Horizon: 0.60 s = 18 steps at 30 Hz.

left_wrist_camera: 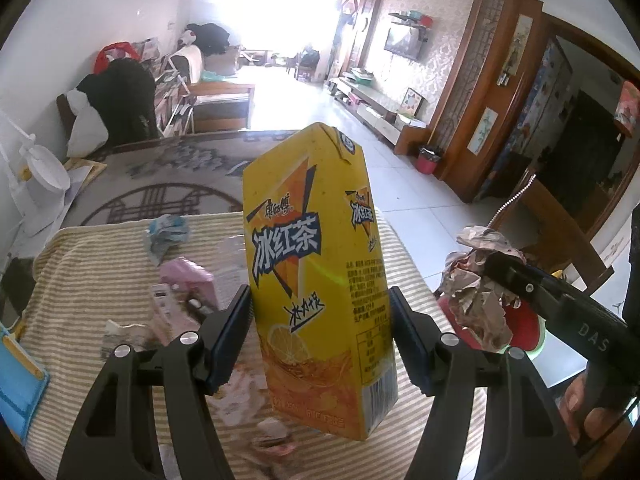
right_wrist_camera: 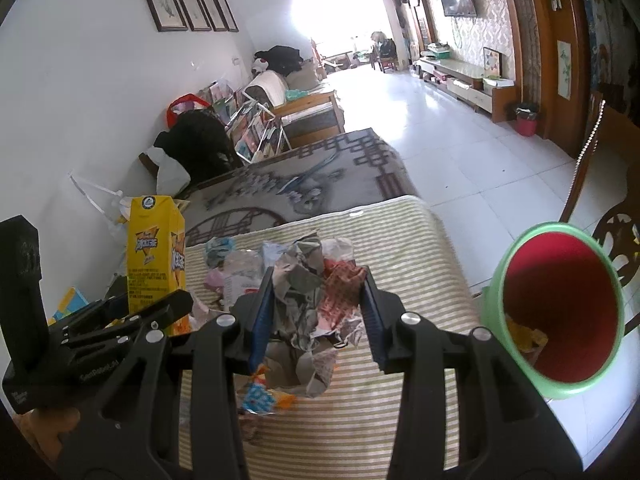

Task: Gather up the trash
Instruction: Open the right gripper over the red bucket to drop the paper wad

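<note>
The left wrist view shows the carton's (left_wrist_camera: 320,272) front face close up; the right wrist view shows it only small, at 9 o'clock, and alone shows the inside of the bin (right_wrist_camera: 556,312): red within, green rim, with yellowish scraps at its bottom. In the left view the bin is mostly hidden behind the paper wad (left_wrist_camera: 476,288), a red and green sliver at 3 o'clock.

The left gripper (left_wrist_camera: 320,340) is clamped on the yellow carton, a pad pressing each narrow side; the carton stands upright between the fingers, lifted clear of the striped cloth (left_wrist_camera: 100,280). The right gripper (right_wrist_camera: 318,316) is clenched on the crumpled wad of printed paper, which fills the gap between its blue-edged pads and hangs a little below them. The bin sits at 3 o'clock from the right gripper, tipped so its mouth faces the camera.

On the cloth at 10 o'clock from the left gripper lie a pink box (left_wrist_camera: 186,280), a bluish wrapper (left_wrist_camera: 166,236) and other scraps. Below the wad in the right view lies a blue and orange wrapper (right_wrist_camera: 262,394).

The carton reads 冰红茶 in large blue-outlined characters, with 康师傅 above; a lemon slice and a barcode sit lower down. The right gripper's body, seen from the left view, bears the letters "DAS".
</note>
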Motion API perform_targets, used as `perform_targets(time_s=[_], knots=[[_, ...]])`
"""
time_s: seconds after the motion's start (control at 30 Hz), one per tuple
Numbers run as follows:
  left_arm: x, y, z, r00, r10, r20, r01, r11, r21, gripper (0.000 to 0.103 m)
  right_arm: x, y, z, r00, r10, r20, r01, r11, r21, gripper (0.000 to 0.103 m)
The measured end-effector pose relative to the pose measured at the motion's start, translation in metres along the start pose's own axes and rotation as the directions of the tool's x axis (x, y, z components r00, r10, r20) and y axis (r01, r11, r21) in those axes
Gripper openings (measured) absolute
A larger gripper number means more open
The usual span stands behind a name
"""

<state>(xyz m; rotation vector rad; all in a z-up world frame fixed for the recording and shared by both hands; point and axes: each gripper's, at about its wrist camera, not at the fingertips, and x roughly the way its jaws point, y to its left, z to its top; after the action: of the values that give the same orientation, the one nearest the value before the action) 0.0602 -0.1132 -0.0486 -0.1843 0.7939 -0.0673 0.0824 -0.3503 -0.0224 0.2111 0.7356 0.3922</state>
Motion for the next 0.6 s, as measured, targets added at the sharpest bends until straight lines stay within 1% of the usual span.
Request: perform_targets(time_s=[0.3, 0.6], knots=[[0.013, -0.051, -0.003, 1.000, -0.005, -0.026, 0.005, 1.000, 0.030, 0.064, -0.015, -0.056, 0.003, 1.000, -0.019, 0.004, 0.019, 0.999, 0.051, 0.039], [0.018, -0.084, -0.005, 0.999, 0.009, -0.045, -0.006, 0.998, 0.056, 0.064, -0.020, -0.097, 0.002, 1.000, -0.028, 0.001, 0.028, 0.995, 0.098, 0.040]])
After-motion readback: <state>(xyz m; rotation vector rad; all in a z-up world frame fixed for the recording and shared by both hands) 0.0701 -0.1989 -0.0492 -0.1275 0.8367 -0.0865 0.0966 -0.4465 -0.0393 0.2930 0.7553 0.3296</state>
